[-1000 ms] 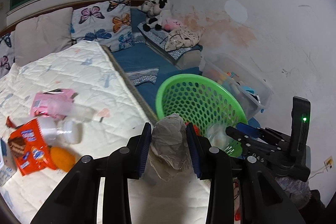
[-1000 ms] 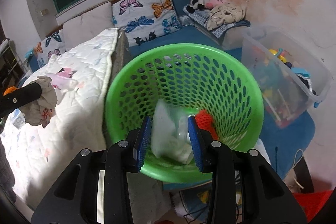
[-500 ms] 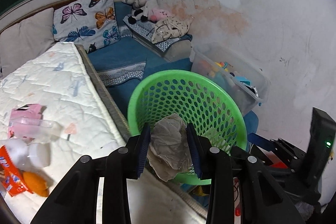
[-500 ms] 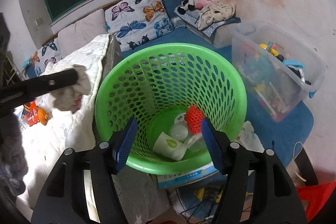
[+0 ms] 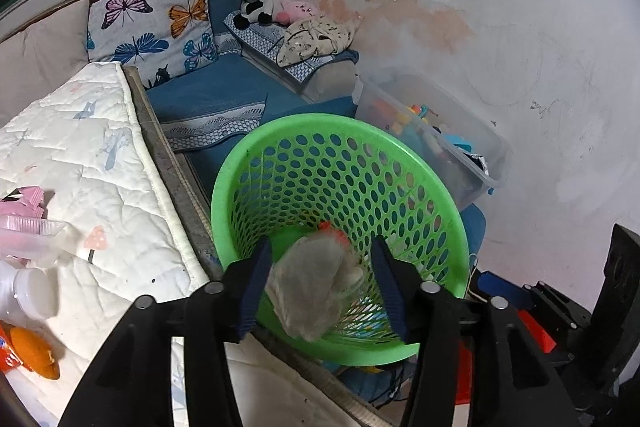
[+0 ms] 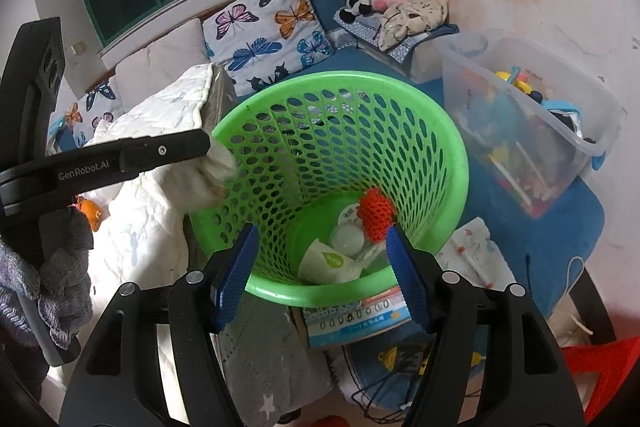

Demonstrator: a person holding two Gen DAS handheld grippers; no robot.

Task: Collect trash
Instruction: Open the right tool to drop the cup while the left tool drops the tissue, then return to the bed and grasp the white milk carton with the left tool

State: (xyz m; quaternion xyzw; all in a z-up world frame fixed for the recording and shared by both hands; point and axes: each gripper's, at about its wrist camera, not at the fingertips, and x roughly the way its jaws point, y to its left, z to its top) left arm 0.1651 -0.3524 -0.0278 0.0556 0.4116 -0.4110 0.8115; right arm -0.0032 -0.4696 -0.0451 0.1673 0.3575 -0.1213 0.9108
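My left gripper [image 5: 320, 247] hangs over the near rim of the green mesh basket [image 5: 248, 163], its jaws opening. A crumpled grey paper wad [image 5: 312, 291] sits blurred between the pads, with a gap at the right pad. The right wrist view shows this gripper from the side, the paper wad [image 6: 208, 179] drooping at the basket's left rim [image 6: 224, 131]. My right gripper [image 6: 320, 239] is open and holds nothing above the basket's near edge. A white cup [image 6: 332, 263] and red netting [image 6: 374, 215] lie in the bottom.
On the white mattress [image 5: 100, 163] to the left lie a plastic bottle [image 5: 28, 291], a pink item [image 5: 24, 223] and an orange piece [image 5: 32, 351]. A clear toy box [image 6: 520, 131] stands right of the basket. A booklet [image 6: 360, 315] lies under the basket's near side.
The left gripper carried the paper wad from over the mattress edge to over the basket and its jaws parted. The right gripper opened and its white cup dropped into the basket.
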